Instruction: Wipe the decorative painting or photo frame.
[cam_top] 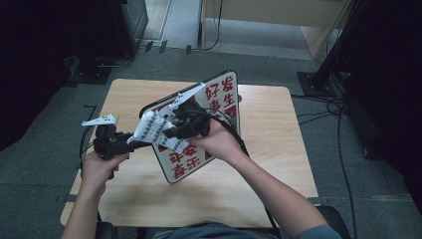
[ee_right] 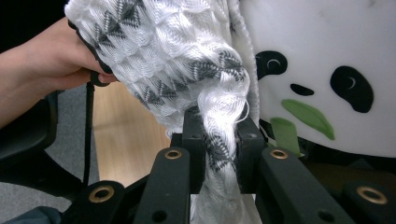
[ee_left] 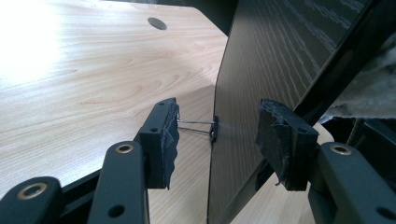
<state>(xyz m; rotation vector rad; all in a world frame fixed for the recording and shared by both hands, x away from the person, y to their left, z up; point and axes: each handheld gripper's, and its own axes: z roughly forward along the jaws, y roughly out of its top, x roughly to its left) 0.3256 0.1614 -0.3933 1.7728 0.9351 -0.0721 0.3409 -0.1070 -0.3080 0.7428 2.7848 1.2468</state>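
Observation:
A white board with red characters (cam_top: 219,99) stands tilted over the wooden table (cam_top: 268,149). A white and grey knitted cloth (cam_top: 149,127) hangs at its left edge. My right gripper (cam_top: 169,132) is shut on that cloth (ee_right: 177,51); its jaws (ee_right: 219,135) pinch a bunched fold, with a panda picture (ee_right: 327,56) on the board behind. My left gripper (cam_top: 139,142) is open (ee_left: 219,135), its jaws straddling the board's dark edge (ee_left: 261,56) where a small binder clip (ee_left: 214,129) sits. Neither pad touches the clip.
The person's left hand (ee_right: 42,65) shows beyond the cloth. The tabletop (ee_left: 93,70) has a round cable hole (ee_left: 157,23) at its far side. Cables (cam_top: 323,107) lie on the floor to the right, a black stand base (cam_top: 92,74) to the left.

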